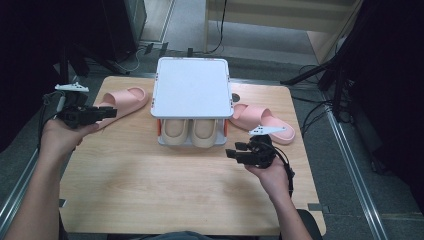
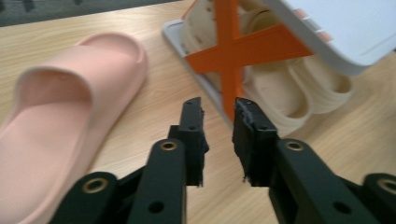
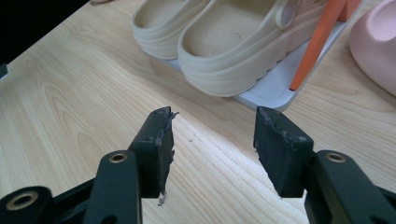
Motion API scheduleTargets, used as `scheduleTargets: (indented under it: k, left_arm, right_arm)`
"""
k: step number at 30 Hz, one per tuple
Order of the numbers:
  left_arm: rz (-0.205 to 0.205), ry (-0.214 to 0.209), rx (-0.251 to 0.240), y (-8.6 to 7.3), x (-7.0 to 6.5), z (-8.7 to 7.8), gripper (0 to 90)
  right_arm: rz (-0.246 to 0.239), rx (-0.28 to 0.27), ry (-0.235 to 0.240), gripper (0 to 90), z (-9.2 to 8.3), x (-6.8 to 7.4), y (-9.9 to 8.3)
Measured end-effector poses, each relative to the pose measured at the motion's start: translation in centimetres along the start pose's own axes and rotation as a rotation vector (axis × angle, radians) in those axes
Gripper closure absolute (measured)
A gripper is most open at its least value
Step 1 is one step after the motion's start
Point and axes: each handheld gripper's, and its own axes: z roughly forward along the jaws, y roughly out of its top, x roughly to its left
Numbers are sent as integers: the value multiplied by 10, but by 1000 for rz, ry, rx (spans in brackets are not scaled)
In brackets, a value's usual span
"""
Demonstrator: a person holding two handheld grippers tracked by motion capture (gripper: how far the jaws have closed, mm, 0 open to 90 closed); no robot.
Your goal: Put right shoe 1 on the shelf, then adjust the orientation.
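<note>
Pink slipper lies left of shoe rack, just beside left gripper; jaws narrow, empty. Right gripper spread, empty, near beige clogs. Advice: widen left jaws first, pinch slipper strap, lift level.

a wooden table stands on a grey floor with cables.
</note>
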Motion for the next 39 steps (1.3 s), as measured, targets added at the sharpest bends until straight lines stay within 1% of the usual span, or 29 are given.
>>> scheduleTargets:
  k: [1, 4, 7, 9, 11, 13, 16, 19, 21, 24, 25, 26, 28, 30, 31, 35, 38, 39]
  left_arm:
    - [1, 13, 4, -2, 4, 2, 770]
    - [-17, 37, 9, -8, 17, 8, 811]
    - [-54, 60, 21, -14, 33, 15, 857]
    - [-59, 70, 24, -15, 41, 20, 873]
    - [-62, 76, 24, -15, 48, 25, 877]
    - [-60, 90, 34, -14, 54, 31, 876]
    - [-67, 90, 49, -14, 61, 40, 857]
    - [-62, 115, 63, -14, 68, 51, 849]
    - [-70, 125, 84, -15, 75, 59, 854]
    - [-103, 116, 82, -16, 86, 69, 853]
    - [-103, 116, 82, -16, 86, 69, 853]
    - [-108, 129, 76, -16, 90, 73, 854]
    - [-109, 134, 51, -17, 94, 75, 854]
    - [-118, 139, 34, -18, 98, 78, 854]
    - [-126, 139, 34, -20, 101, 79, 855]
    - [-149, 142, 63, -25, 107, 87, 857]
    - [-149, 148, 85, -27, 110, 89, 855]
    - [-152, 148, 85, -28, 110, 90, 854]
  right_arm:
    - [-1, 3, -3, 483, 0, 0, 0]
    - [0, 1, -3, 483, 0, 0, 0]
    - [2, 9, -2, 483, 1, 1, -1]
    - [3, 8, 0, 483, 0, 2, -3]
    - [10, 10, 0, 483, -1, 4, -6]
    - [6, 13, -2, 483, -2, 6, -9]
    - [12, 22, -8, 483, -4, 10, -15]
    - [12, 29, -13, 483, -7, 14, -21]
    - [10, 30, -21, 482, -9, 17, -25]
    - [20, 28, -35, 481, -14, 19, -31]
    - [26, 27, -40, 481, -16, 19, -33]
    - [34, 23, -47, 481, -19, 19, -35]
    - [46, 20, -56, 481, -22, 18, -38]
    - [56, 15, -63, 481, -26, 17, -41]
    - [58, 13, -66, 481, -27, 17, -42]
    - [69, 10, -74, 481, -30, 17, -45]
    - [68, 13, -74, 480, -28, 17, -45]
    - [65, 15, -71, 480, -28, 17, -44]
